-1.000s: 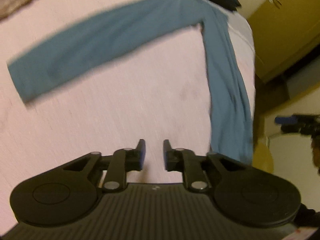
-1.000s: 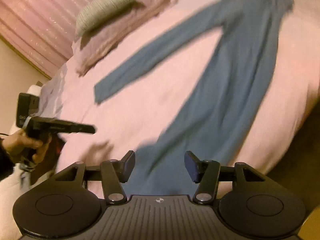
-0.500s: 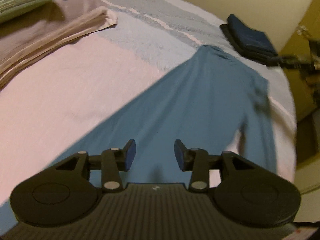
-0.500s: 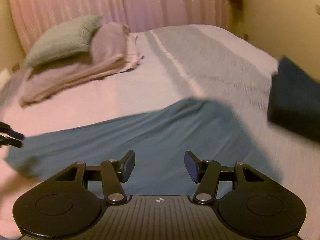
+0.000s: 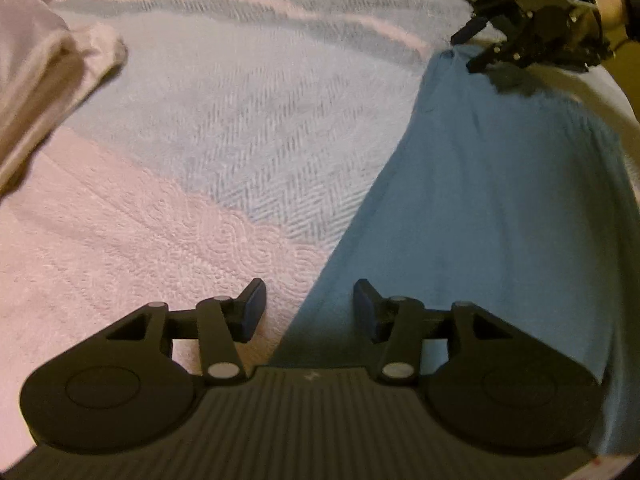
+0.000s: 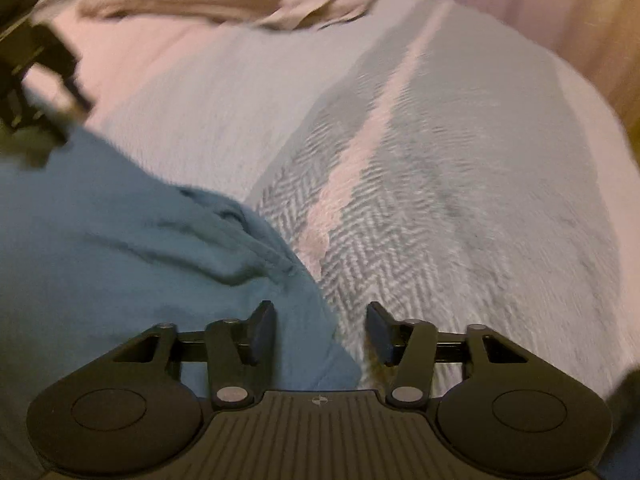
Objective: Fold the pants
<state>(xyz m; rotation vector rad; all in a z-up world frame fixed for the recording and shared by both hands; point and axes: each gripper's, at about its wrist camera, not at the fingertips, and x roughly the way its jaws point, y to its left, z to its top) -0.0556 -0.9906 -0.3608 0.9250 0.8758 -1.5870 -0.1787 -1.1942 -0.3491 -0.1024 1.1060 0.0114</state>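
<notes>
Beneath you a bedspread (image 5: 240, 128) in pink and pale grey herringbone covers the bed. On it lie the blue pants (image 5: 500, 208), soft, matte and lightly creased at one bunched edge. Your left gripper (image 5: 309, 306) is opening and your right gripper (image 6: 321, 330) closing, each straddling a pants edge, neither pinching it.

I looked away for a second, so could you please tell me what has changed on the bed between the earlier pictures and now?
Both grippers swept from the leg ends of the blue pants to their waist end. The left gripper, jaws opening, and the right gripper, jaws closing, each straddle an edge without pinching it. The pants stayed spread flat on the bedspread.
</notes>
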